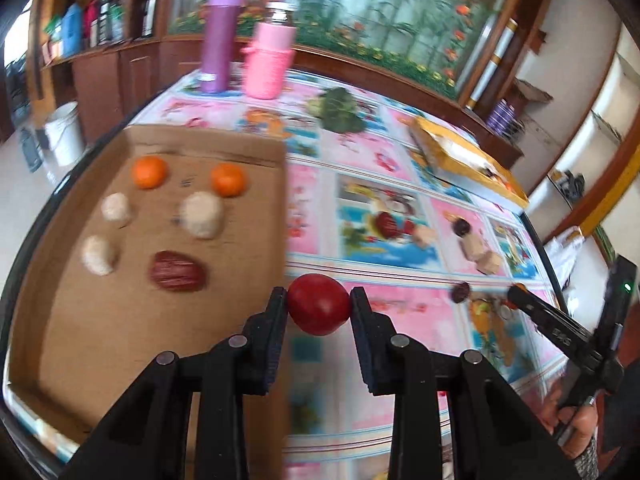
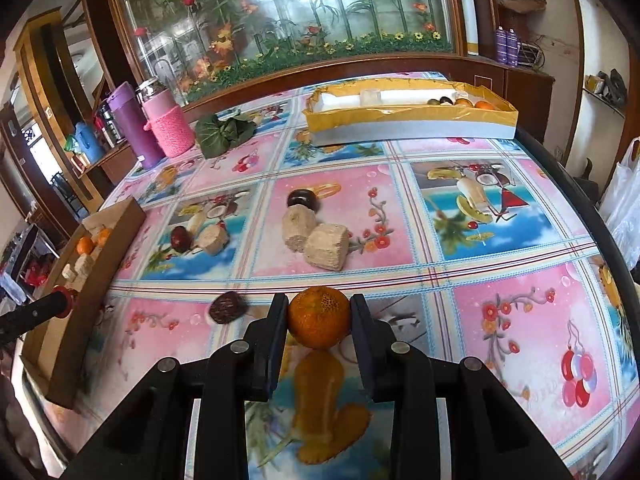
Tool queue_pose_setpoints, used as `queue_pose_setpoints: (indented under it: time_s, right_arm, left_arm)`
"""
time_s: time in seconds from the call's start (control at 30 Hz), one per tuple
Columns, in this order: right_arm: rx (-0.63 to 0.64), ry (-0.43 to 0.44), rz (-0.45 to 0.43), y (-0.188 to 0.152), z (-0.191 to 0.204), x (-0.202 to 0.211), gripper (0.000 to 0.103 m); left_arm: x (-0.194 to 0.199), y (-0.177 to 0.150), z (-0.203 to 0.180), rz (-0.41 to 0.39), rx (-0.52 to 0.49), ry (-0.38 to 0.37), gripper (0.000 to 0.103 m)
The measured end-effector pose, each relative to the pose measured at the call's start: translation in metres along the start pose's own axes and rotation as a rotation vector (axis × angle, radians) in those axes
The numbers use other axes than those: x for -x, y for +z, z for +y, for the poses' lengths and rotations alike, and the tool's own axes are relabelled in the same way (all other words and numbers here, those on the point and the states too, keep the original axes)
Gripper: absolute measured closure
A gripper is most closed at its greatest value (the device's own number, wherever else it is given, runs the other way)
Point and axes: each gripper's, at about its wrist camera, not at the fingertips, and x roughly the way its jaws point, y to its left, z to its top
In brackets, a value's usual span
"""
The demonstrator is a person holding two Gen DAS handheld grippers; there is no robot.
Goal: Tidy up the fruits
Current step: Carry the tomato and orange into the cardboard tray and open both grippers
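My left gripper (image 1: 319, 300) is shut on a smooth red fruit (image 1: 318, 304), held above the table beside the right wall of a brown cardboard tray (image 1: 72, 320). That tray holds two oranges (image 1: 149, 172), three pale beige chunks (image 1: 202, 214) and a wrinkled red date (image 1: 178, 271). My right gripper (image 2: 319, 306) is shut on a small orange (image 2: 319, 316) just above the tablecloth. In the right wrist view a dark date (image 2: 227, 307) lies left of it, with beige chunks (image 2: 326, 246) and dark dates (image 2: 302, 199) further back.
A yellow-rimmed box (image 2: 408, 124) with some fruit stands at the far right of the table. A purple flask (image 2: 130, 124), a pink knitted bottle (image 2: 168, 126) and leafy greens (image 2: 224, 132) stand at the far left. A person's hand (image 1: 576, 424) grips the right tool.
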Motion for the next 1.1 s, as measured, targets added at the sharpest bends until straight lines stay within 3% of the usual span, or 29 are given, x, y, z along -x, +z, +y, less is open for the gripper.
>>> queue_pose_setpoints:
  time_s: [0.23,0.47,0.63,0.77,1.1]
  right_arm:
    - [0.135,0.112,0.003,0.014,0.080,0.016,0.069]
    - [0.292,0.265,0.090,0.012,0.190,-0.017,0.069]
    - [0.405,0.298,0.165,-0.001,0.253,-0.053,0.069]
    - [0.446,0.311,0.224,-0.010,0.283,-0.079,0.069]
    - [0.512,0.318,0.251,-0.026,0.311,-0.096,0.067]
  left_arm:
    - [0.012,0.012,0.081,0.010,0.130,0.135,0.072]
    - [-0.002,0.020,0.116,0.060,0.135,0.235,0.072]
    - [-0.010,0.021,0.131,0.088,0.150,0.235,0.072]
    - [-0.013,0.024,0.136,0.092,0.157,0.221,0.072]
    - [-0.007,0.023,0.148,0.073,0.223,0.180,0.070]
